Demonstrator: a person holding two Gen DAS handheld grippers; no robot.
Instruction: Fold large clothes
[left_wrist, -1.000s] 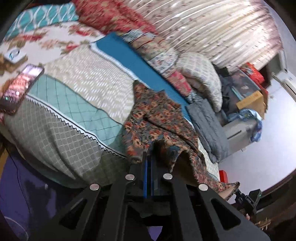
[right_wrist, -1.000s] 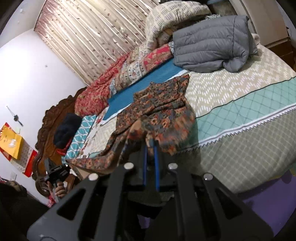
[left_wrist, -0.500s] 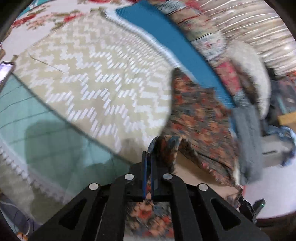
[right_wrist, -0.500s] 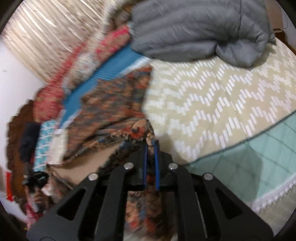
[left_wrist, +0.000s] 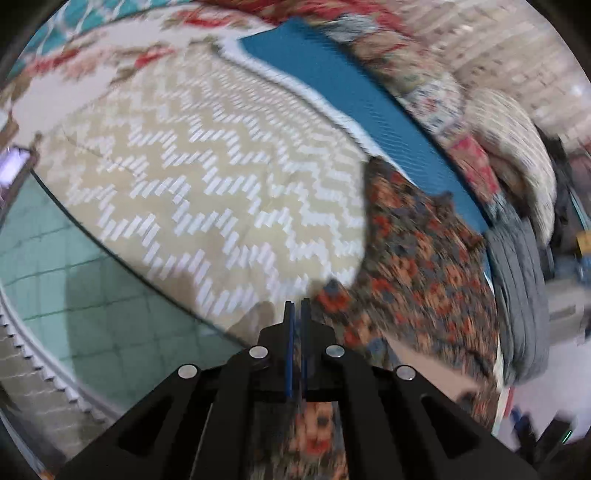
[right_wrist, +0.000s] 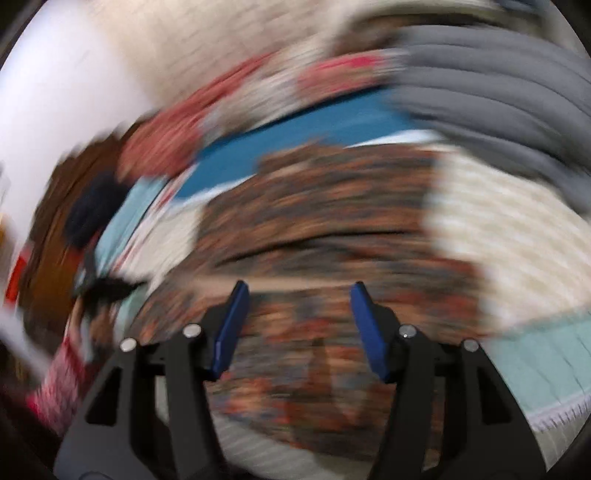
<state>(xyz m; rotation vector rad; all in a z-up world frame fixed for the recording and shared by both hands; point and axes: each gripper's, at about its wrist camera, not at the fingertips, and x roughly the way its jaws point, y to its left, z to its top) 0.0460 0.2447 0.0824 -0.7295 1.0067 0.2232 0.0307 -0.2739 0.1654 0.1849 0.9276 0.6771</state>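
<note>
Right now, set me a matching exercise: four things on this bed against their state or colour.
Things:
1. left tongs
2. right tongs
3. floral garment
4. puffer jacket

States:
A. grey, bundled at the bed's far side
B. wide open
C. nearly shut, fabric below
D. orange-patterned, spread on the bedspread

Pairs: 1-C, 2-B, 3-D, 4-A
</note>
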